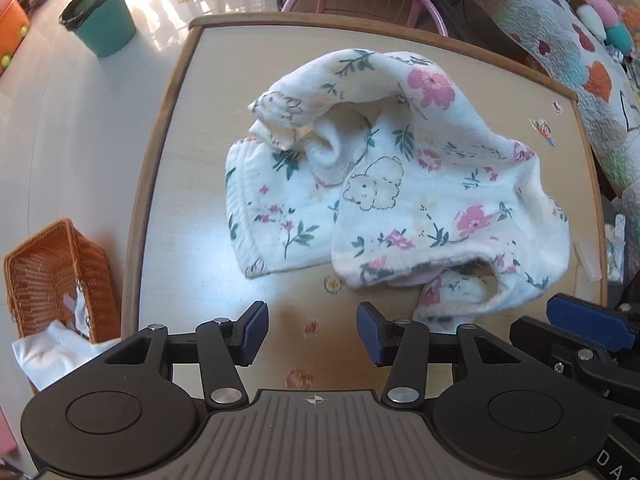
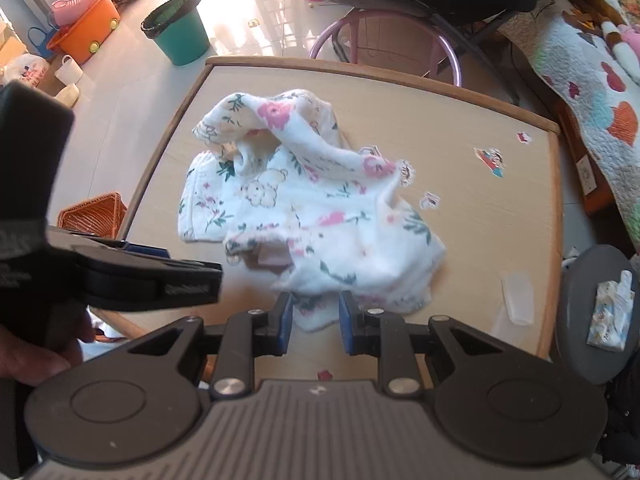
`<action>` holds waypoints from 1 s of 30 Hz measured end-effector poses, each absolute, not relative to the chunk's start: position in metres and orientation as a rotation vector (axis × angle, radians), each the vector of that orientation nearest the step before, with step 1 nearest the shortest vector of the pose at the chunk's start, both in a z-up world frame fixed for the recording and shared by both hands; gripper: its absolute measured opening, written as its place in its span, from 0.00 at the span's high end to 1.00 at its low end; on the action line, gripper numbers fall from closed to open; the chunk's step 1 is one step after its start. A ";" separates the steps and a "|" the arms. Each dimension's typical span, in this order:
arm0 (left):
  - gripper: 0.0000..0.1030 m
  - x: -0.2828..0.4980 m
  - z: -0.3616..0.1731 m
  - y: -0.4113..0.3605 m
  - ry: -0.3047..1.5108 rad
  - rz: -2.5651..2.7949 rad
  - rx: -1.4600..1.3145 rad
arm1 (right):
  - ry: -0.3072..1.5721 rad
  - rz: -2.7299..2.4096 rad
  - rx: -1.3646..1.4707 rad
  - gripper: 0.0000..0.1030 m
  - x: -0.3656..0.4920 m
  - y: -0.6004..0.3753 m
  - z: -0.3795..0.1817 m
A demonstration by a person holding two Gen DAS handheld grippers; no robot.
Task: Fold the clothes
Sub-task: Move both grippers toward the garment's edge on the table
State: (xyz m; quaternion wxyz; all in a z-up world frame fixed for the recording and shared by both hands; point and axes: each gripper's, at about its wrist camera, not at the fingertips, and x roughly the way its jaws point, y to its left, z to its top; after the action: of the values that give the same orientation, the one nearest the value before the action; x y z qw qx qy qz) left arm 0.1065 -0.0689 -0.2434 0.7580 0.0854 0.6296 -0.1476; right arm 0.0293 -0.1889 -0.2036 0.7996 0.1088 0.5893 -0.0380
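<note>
garment (image 1: 384, 184): crumpled at desk (image 1: 192, 208) centre
left tongs (image 1: 312, 334): released, empty, hem at 1 o'clock
right tongs (image 2: 314, 316): part-closed, hem between pads; grip unclear
tip: pinch hem corners, pull flat first

Soft, slightly fuzzy floral cloth garment (image 1: 392, 184), smooth matt pale worktop (image 1: 192, 208) with wood rim, woven wicker basket (image 1: 56, 272), glossy tiled floor (image 1: 80, 112), matt black plastic left hand-held gripper (image 1: 312, 334)
</note>
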 end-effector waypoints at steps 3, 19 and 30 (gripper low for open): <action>0.52 0.112 -0.248 -0.072 1.372 -0.329 0.196 | 1.270 -0.056 0.229 0.77 0.038 -0.186 -0.209; 0.51 0.132 -0.265 -0.059 1.395 -0.453 0.158 | 1.298 -0.107 0.204 0.74 0.049 -0.184 -0.214; 0.56 0.142 -0.275 -0.065 1.347 -0.556 0.156 | 1.283 -0.120 0.253 0.71 0.056 -0.193 -0.207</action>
State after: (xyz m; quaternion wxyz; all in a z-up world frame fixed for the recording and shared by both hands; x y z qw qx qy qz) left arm 0.1421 -0.0646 -0.2745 0.7434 0.0713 0.6147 -0.2536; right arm 0.0560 -0.1929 -0.2073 0.7922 0.1175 0.5962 -0.0556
